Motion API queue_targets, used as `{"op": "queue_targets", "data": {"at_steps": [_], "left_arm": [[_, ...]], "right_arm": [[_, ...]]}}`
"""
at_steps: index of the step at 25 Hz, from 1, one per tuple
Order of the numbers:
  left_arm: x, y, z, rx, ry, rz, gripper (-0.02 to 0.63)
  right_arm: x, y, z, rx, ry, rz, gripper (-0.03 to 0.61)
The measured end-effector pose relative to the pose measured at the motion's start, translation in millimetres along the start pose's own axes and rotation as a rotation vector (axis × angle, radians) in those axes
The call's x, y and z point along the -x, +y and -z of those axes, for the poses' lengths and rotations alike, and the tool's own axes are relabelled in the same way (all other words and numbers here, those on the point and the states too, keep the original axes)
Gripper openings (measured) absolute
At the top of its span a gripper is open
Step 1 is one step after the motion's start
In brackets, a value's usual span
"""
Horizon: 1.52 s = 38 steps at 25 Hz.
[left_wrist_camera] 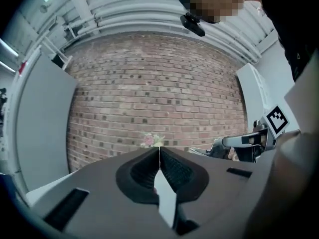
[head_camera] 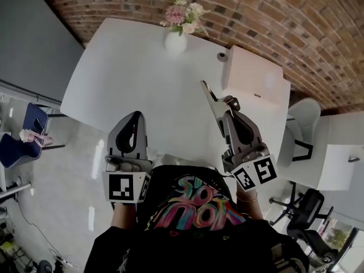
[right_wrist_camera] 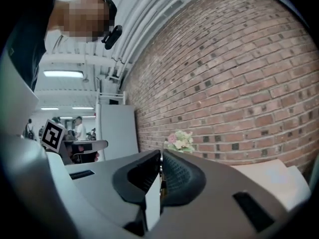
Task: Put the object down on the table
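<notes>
A thin flat metal tool [head_camera: 209, 97] sticks out ahead of my right gripper [head_camera: 229, 111], which is shut on its near end and holds it in the air over the white table's [head_camera: 136, 78] right half. From the left gripper view the tool [left_wrist_camera: 211, 148] shows as a silvery piece in front of the right gripper [left_wrist_camera: 249, 142]. In the right gripper view the jaws [right_wrist_camera: 160, 157] are pressed together and the tool is almost hidden. My left gripper [head_camera: 135, 117] hovers at the table's near edge; its jaws [left_wrist_camera: 159, 151] are shut with nothing between them.
A white vase of flowers [head_camera: 176, 37] stands at the table's far edge before a brick wall. A white box [head_camera: 253, 75] and a small round object [head_camera: 222, 56] sit at the far right. Chairs [head_camera: 304, 124] stand to the right, a blue chair [head_camera: 31, 124] to the left.
</notes>
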<state>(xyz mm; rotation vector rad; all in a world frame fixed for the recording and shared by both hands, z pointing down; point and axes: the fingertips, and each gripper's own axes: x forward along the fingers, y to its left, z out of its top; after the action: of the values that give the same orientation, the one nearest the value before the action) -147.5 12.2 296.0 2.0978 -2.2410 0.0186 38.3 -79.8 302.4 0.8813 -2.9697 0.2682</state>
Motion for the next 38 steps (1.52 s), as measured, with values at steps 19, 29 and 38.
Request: {"op": "queue_targets", "data": {"at_steps": [19, 29, 38], "left_arm": [[-103, -37, 2, -0.012, 0.042, 0.413, 0.026], [-116, -54, -4, -0.028, 0.029, 0.376, 0.026], [-126, -64, 0, -0.036, 0.043, 0.367, 0.026]], "right_arm": [[32, -42, -4, -0.070, -0.050, 0.412, 0.031], [28, -63, -16, -0.053, -0.065, 0.329, 0.031], [23, -76, -16, -0.067, -0.070, 0.309, 0.031]]}}
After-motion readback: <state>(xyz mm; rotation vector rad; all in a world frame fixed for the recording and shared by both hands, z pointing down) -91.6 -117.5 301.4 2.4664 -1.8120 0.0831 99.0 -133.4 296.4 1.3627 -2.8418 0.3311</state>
